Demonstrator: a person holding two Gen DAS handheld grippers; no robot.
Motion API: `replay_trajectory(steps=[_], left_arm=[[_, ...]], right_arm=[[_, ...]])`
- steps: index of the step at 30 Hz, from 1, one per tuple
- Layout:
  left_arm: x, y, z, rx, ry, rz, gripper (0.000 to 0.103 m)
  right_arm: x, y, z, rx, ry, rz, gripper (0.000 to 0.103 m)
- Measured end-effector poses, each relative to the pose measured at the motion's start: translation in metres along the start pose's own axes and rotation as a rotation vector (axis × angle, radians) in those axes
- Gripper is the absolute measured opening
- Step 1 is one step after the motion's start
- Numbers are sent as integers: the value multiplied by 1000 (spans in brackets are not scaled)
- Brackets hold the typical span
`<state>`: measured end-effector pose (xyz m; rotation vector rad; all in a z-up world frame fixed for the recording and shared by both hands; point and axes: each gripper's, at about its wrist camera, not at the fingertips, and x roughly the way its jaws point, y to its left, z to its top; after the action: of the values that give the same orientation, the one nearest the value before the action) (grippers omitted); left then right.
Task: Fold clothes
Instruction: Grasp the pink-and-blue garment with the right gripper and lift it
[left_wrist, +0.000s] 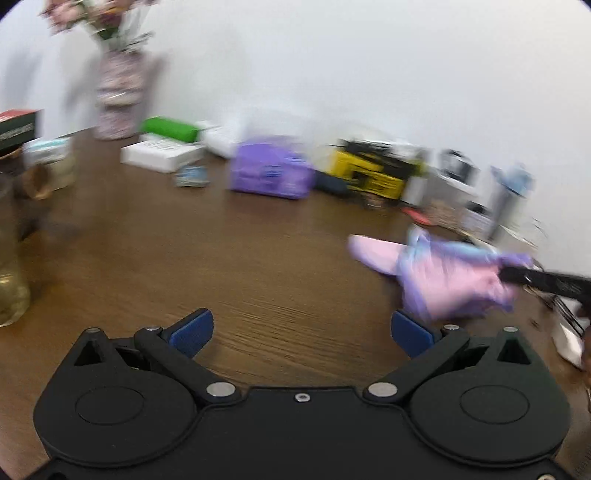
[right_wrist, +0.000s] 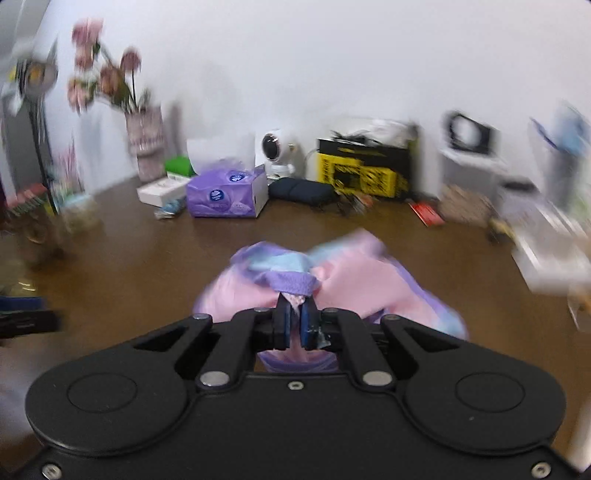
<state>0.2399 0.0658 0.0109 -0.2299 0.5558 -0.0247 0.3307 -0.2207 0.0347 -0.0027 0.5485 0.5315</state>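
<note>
You had the right gripper (right_wrist: 294, 317) pressed together on the garment (right_wrist: 332, 284), pinching it at the purple ribbed edge (right_wrist: 293, 286), probably a collar or cuff, with a little pink cloth caught between the blue pads (right_wrist: 282, 321). The rest of the pink, purple and light-blue cloth lay bunched on the brown table (right_wrist: 147, 266) just beyond the claw, on the near right of the table, well clear of the purple tissue box (right_wrist: 227, 194) and the clutter along the far wall.

Your left gripper (left_wrist: 301, 332) hung spread wide over bare wood, nothing between its pads, the garment off to its right.

To do this step well, you needed to draw the pinched edge out until the cloth opened flat rather than dragging the whole bundle. The grip looked narrow, so a sharp tug risked slipping off the ribbing. You would have done best to bring the left claw across to the far side of the same edge and take a second hold before spreading it. Both views were smeared, so slowing down would have helped.
</note>
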Motion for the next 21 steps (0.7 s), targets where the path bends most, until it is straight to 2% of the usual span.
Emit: replay_trajectory(steps=[2, 4, 6, 7, 8, 9, 10, 11, 12, 14, 15, 19, 21], left_arm=[[2, -24, -17, 110, 39, -85, 103], [3, -48, -34, 222, 80, -173, 103], [1, -62, -47, 293, 70, -175, 103], [-2, -70, -54, 322, 60, -177, 103], [-6, -77, -60, 351, 49, -178, 103], [-10, -80, -62, 354, 50, -186, 103], [-12, -81, -62, 351, 51, -190, 103], [-17, -82, -64, 339, 50, -196, 103], [-18, -83, -64, 337, 49, -196, 103], [-23, -82, -66, 317, 55, -201, 103], [-23, -82, -68, 308, 67, -207, 103], [-20, -82, -76, 270, 208, -261, 103], [-27, -80, -78, 268, 179, -260, 103]], right_arm=[[-44, -14, -34, 73, 18, 3, 7], [-75, -21, -71, 95, 81, -71, 7], [-90, -23, -92, 83, 123, -152, 9], [-99, -23, -103, 68, 139, -202, 16], [-109, -22, -112, 41, 141, -260, 38], [-116, -20, -115, 13, 132, -300, 52], [-124, -12, -119, -41, 115, -359, 81], [-131, -6, -121, -83, 98, -399, 89], [-137, 0, -120, -111, 75, -395, 89], [-151, 16, -112, -171, 31, -325, 89], [-152, 21, -109, -181, 31, -291, 89], [-143, 51, -100, -189, 72, -117, 87], [-138, 62, -100, -204, 88, -64, 87]])
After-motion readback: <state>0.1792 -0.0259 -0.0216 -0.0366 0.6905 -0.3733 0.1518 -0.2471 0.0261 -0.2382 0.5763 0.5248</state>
